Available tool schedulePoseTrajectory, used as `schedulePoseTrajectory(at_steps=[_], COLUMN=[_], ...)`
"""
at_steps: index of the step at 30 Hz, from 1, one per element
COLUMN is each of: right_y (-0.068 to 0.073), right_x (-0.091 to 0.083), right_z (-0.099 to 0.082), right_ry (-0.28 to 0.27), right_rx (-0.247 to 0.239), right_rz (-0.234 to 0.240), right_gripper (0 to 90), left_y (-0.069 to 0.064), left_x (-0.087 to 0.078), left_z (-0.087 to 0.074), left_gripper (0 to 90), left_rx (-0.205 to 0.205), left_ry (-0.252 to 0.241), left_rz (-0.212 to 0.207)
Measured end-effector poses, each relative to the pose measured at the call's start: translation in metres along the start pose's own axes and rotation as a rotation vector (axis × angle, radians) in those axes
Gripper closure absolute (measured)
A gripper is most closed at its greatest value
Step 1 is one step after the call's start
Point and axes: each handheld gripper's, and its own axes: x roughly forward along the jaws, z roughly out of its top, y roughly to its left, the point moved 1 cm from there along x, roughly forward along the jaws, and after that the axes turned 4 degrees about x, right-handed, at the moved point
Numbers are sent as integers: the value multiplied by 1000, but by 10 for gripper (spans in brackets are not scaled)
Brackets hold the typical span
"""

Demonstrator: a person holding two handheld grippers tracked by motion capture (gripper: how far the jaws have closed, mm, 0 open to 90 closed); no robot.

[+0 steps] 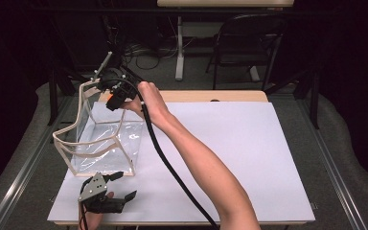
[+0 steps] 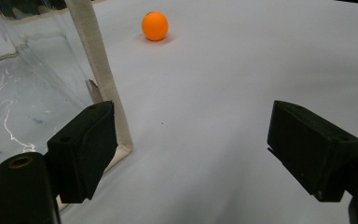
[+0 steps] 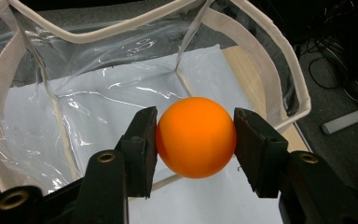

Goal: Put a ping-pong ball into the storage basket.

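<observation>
A clear plastic bag [image 1: 83,152] with beige trim stands open at the left of the white sheet [image 1: 239,153]. My right gripper [image 1: 116,99] hovers over the bag's far right corner, shut on an orange ball [image 3: 196,137]. In the right gripper view the bag's rim [image 3: 98,32] and open mouth lie just beyond the ball. My left gripper [image 1: 126,185] rests low at the sheet's near left, open, with nothing between its jaws. In the left gripper view its gripper [image 2: 196,144] sits beside the bag's near corner trim [image 2: 98,70]. A second orange ball [image 2: 154,25] lies farther off on the sheet.
The right forearm and its black cable [image 1: 172,167] cross the sheet diagonally from the bottom. A wooden table edge [image 1: 220,96] shows behind the sheet. A dark chair [image 1: 249,43] and a table leg [image 1: 179,48] stand beyond.
</observation>
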Motion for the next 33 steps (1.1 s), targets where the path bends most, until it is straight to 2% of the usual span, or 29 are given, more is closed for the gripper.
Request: schedulePoseTrajectory(at_steps=[11,31,32,33], right_y=[9,17,17,17], right_x=[13,31,31,32], right_z=[1,-3,-3,-3], right_ry=[24,79,79,79], right_rx=[-13,-39,-39,-32], right_rz=[6,28,31,29], right_gripper=[511,503,492,446], left_y=[0,0,0,0], left_x=[0,0,0,0], left_z=[0,0,0,0], left_gripper=[160,160,160,160], left_rx=[3,-1,0,-1], left_ry=[0,-2,-1,-2], left_rz=[-5,-3,-2,-4])
